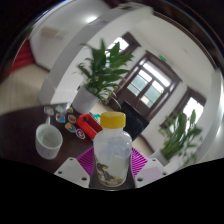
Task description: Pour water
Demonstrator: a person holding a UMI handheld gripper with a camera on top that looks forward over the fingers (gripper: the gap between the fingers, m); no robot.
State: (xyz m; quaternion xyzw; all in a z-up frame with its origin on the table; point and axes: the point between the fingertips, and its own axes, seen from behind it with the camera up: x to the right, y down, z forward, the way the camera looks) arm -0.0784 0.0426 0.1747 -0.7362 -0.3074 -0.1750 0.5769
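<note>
The gripper (112, 172) holds a clear plastic bottle (112, 152) with a yellow cap (114, 120). The bottle stands upright between the two fingers, and the magenta pads (83, 160) lie against its left and right sides, so the claw appears to be pinching it; the contact itself is hard to confirm at this angle. The bottle's lower part looks cloudy, and some darker matter shows near its base, though what that is cannot be told.

To the left of the bottle, a little farther off, a white cup (47, 139) stands on a dark table (20, 135). The cup is open at the top and sits apart from the bottle. Beyond the cup, near the middle of the table, there is a cluster of small items (75, 124): something red lying beside the bottle's shoulder, and a few round, multicoloured pieces to the left of it. Their exact nature is unclear.

Farther away a large green plant (105, 68) rises behind the table. To the right of it, a dark-framed window (150, 84) lets in bright light. A second leafy plant (182, 132) stands at the far right.
</note>
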